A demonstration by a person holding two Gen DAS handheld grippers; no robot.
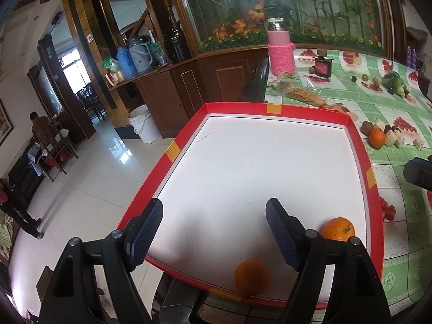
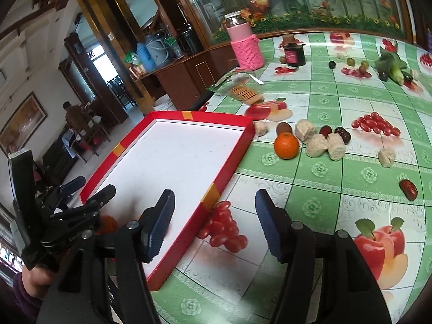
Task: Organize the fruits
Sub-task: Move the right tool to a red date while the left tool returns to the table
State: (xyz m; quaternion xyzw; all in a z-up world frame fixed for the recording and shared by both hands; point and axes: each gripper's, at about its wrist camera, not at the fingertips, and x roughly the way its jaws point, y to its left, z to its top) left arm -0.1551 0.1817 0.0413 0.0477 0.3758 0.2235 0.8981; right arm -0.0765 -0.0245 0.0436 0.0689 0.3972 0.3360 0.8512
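Note:
A red-rimmed white tray point(image 1: 359, 145) lies at the table's left edge. Two oranges rest inside it near the front: one point(image 1: 251, 276) between and below my fingers, the other point(image 1: 338, 229) by the right rim. My left gripper point(image 1: 214, 232) hovers open above the tray, holding nothing. A third orange point(image 2: 286, 145) sits on the tablecloth just right of the tray point(image 2: 232, 167), beside a kiwi point(image 2: 284, 128), pale fruit chunks point(image 2: 305, 131) and red dates point(image 2: 343, 133). My right gripper point(image 2: 216, 224) is open and empty over the tray's right rim. The left gripper point(image 2: 93, 186) shows at the left there.
A pink knitted bottle point(image 2: 245, 46), a dark jar point(image 2: 294, 52), a cracker pack point(image 2: 245, 93) and leafy vegetables point(image 2: 391, 63) stand further back. A lone date point(image 2: 408, 189) lies to the right. The table drops off to tiled floor point(image 1: 89, 178) on the left.

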